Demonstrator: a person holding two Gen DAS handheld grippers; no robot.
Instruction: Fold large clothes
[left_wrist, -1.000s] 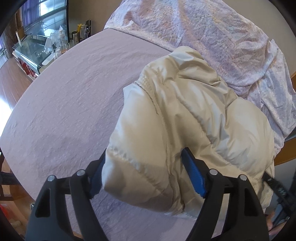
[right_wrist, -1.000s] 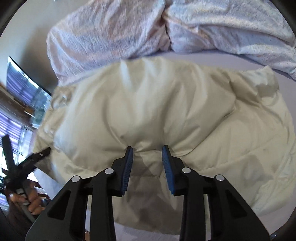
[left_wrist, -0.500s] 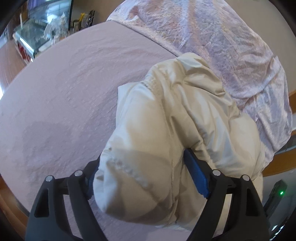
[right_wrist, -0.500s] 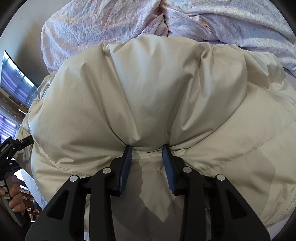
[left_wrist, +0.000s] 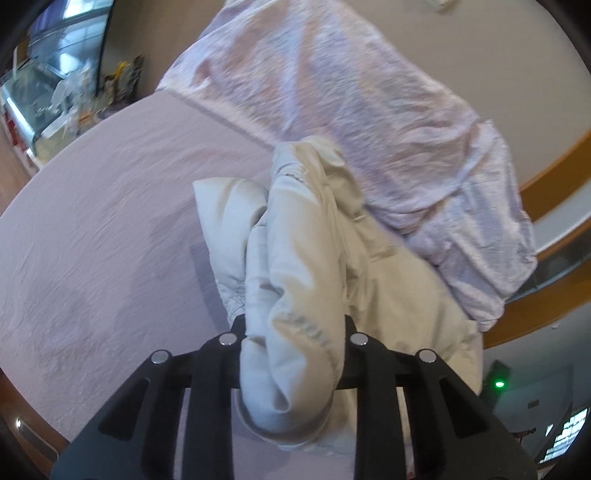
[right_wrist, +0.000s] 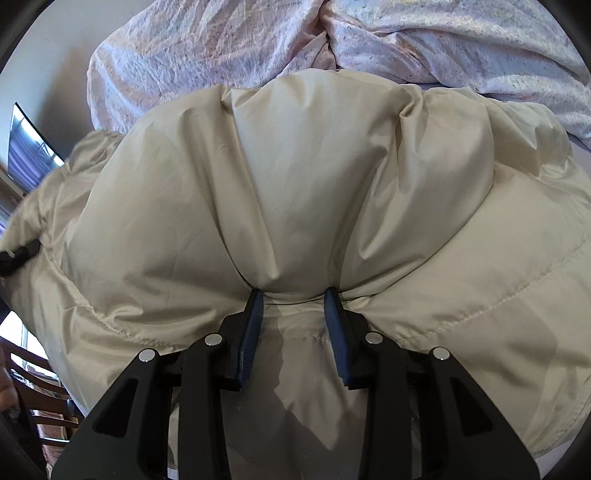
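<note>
A cream puffer jacket (left_wrist: 314, 258) is lifted off the pink bed sheet (left_wrist: 110, 221). My left gripper (left_wrist: 293, 328) is shut on a thick bunch of the jacket's edge, which bulges out between the fingers and hides the pads. In the right wrist view the jacket (right_wrist: 295, 166) fills most of the frame. My right gripper (right_wrist: 294, 295) is shut on a fold of the jacket along a quilted seam, its blue pads (right_wrist: 253, 325) pinching the fabric between them.
A crumpled pink-white duvet (left_wrist: 369, 92) lies at the far side of the bed, also in the right wrist view (right_wrist: 406, 37). A glass-topped cabinet with bottles (left_wrist: 55, 96) stands beyond the bed's left edge. A wooden chair (right_wrist: 33, 387) stands at lower left.
Both grippers have raised the jacket off the bed. The left gripper has closed tighter on the bunched edge, and the jacket now hangs narrower and more upright.
</note>
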